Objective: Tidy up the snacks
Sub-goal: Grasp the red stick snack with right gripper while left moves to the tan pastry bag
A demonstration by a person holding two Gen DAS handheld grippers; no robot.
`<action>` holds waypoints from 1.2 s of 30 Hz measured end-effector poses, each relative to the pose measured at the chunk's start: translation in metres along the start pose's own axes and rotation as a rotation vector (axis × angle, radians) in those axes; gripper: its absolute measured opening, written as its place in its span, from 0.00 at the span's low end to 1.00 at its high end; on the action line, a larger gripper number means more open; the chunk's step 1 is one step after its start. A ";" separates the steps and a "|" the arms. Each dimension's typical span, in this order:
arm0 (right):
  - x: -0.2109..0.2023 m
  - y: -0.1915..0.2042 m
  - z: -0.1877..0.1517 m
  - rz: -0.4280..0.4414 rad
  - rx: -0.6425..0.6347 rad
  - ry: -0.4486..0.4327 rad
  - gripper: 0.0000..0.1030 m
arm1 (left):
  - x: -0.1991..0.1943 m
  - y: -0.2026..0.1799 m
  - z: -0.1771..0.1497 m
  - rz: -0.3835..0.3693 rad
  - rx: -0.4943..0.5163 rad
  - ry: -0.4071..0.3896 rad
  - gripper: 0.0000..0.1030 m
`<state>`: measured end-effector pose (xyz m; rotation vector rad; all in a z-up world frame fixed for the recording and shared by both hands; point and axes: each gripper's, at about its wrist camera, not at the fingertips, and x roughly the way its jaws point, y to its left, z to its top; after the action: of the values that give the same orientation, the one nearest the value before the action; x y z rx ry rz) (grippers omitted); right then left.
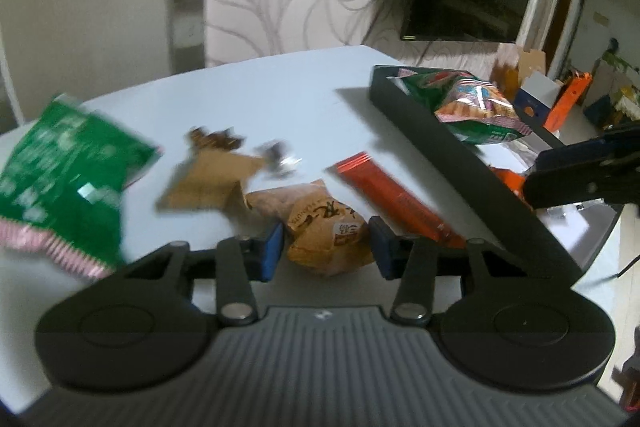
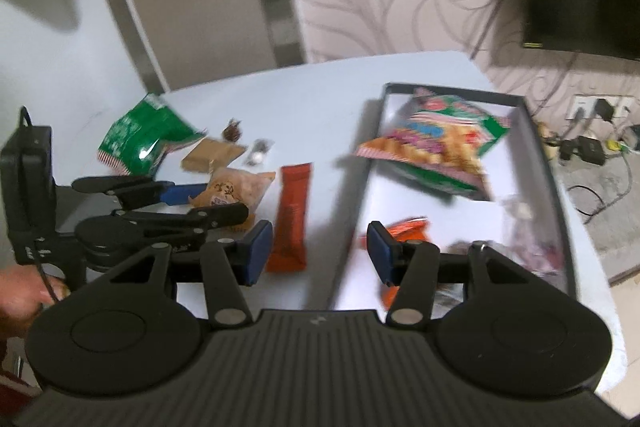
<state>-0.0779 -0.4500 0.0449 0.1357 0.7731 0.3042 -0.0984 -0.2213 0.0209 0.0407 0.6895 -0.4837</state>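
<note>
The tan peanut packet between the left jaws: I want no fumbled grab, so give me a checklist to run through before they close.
1. Left gripper open: ok, jaws spread wide.
2. Tan peanut packet between the jaws: ok, blue pads flank it on both sides.
3. Pads touching the packet: cannot tell, the frame is blurred.
4. Neighbours out of the grip: not ok, the orange stick packet lies close to the right pad and the brown packet is beside the left.
5. Room in the tray: ok, bare floor shows near its middle.
6. Right gripper out of the way: ok, open, over the tray's near edge.
</note>
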 end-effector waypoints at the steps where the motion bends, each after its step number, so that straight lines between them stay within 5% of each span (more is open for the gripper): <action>1: 0.005 0.005 0.001 0.009 -0.013 0.010 0.57 | -0.007 0.006 -0.004 0.006 -0.016 0.001 0.47; 8: 0.028 0.033 0.006 0.061 -0.070 0.059 0.57 | -0.055 0.035 -0.036 0.086 0.012 0.007 0.48; 12: 0.035 0.039 0.004 0.073 -0.066 0.079 0.57 | -0.068 0.038 -0.048 0.151 0.053 0.039 0.68; 17: 0.037 0.044 -0.002 0.081 -0.058 0.098 0.57 | -0.068 0.041 -0.045 0.157 0.001 0.025 0.69; 20: 0.033 0.043 -0.002 0.074 -0.050 0.093 0.57 | -0.058 0.038 -0.036 0.179 -0.027 0.038 0.80; 25: 0.030 0.039 -0.004 0.062 -0.035 0.092 0.57 | -0.037 0.043 -0.031 0.229 -0.079 0.099 0.81; 36: 0.046 0.036 0.005 0.041 -0.064 0.116 0.57 | -0.057 0.063 -0.046 0.296 -0.060 0.089 0.82</action>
<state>-0.0512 -0.4019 0.0265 0.0739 0.8751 0.3778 -0.1364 -0.1322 0.0130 0.1065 0.7708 -0.1774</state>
